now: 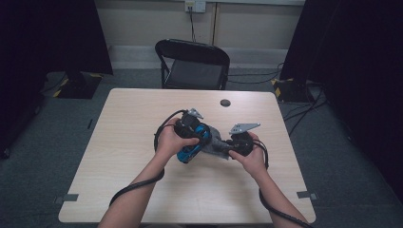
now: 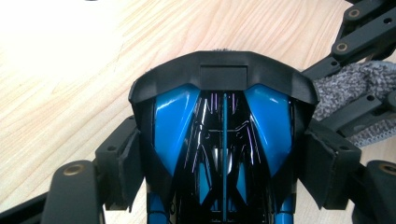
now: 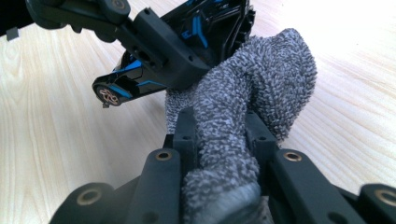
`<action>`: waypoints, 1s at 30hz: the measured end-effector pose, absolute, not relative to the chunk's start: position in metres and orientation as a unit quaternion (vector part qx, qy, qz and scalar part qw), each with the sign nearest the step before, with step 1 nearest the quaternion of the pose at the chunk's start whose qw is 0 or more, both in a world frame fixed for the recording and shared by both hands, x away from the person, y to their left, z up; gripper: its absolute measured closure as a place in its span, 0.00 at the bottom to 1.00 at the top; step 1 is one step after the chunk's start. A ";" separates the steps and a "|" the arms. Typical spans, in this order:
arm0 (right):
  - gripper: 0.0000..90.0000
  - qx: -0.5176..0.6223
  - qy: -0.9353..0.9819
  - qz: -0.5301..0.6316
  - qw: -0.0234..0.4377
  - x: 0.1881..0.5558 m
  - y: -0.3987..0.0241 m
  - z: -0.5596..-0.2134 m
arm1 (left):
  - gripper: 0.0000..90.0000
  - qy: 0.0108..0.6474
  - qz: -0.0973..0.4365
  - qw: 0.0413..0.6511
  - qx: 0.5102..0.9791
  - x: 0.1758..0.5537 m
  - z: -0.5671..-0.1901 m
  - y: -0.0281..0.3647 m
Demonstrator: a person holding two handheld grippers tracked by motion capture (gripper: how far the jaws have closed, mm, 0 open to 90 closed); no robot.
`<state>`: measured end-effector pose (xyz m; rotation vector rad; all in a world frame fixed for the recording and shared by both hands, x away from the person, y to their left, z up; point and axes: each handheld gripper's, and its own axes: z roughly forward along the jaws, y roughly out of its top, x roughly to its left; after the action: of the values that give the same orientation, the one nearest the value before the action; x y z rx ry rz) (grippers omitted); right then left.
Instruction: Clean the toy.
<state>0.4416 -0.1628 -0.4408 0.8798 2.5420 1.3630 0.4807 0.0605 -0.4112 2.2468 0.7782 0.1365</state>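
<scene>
Your left gripper (image 2: 224, 154) pinches the glossy blue-and-black plastic toy car (image 2: 223, 140) across its body, one pad pressed on each flank. The left gripper view looks along the car's back to the black spoiler at its far end. In the high view you hold the car (image 1: 192, 151) lifted above the middle of the pale wood-grain counter (image 1: 142, 114); whether any wheel touches the counter I cannot tell.

Your right gripper (image 3: 219, 135) is pressed together on a bunched grey terry cloth (image 3: 261, 84). The cloth bulges out past the jaws, and its free end lies against the side of the car (image 3: 154, 70), just beside the pad of the left gripper. From above, the cloth (image 1: 219, 148) sits between the two grippers, at the car's right flank.

Progress, as judged:
- Done: car secured, cloth secured, cloth brought into contact with the car. The work in hand looks like wiping the car down.
- In hand: the stretch of bodywork by the pad on the right flank.
- Left: roof, spoiler, the opposite flank and the nose have no cloth on them now. Whether they are already clean the pictures do not say.
- You will likely need to turn the car, or shift your hold, to reach the strips under the pads.

A small dark round disc (image 1: 225, 102) lies well beyond the car, near the counter's far edge. It is not in play.
</scene>
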 end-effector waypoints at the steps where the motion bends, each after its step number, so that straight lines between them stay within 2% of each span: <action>1: 0.80 0.291 0.841 0.451 0.064 0.441 -0.163 -0.441 | 0.28 0.304 0.055 0.371 0.876 0.481 -0.411 0.060; 30: 0.80 0.278 0.849 0.446 0.058 0.438 -0.154 -0.444 | 0.28 0.319 0.061 0.379 0.866 0.485 -0.409 0.061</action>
<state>0.4381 -0.1541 -0.4439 0.8433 2.5716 1.3510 0.4852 0.0612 -0.4094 2.2130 0.8148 0.1568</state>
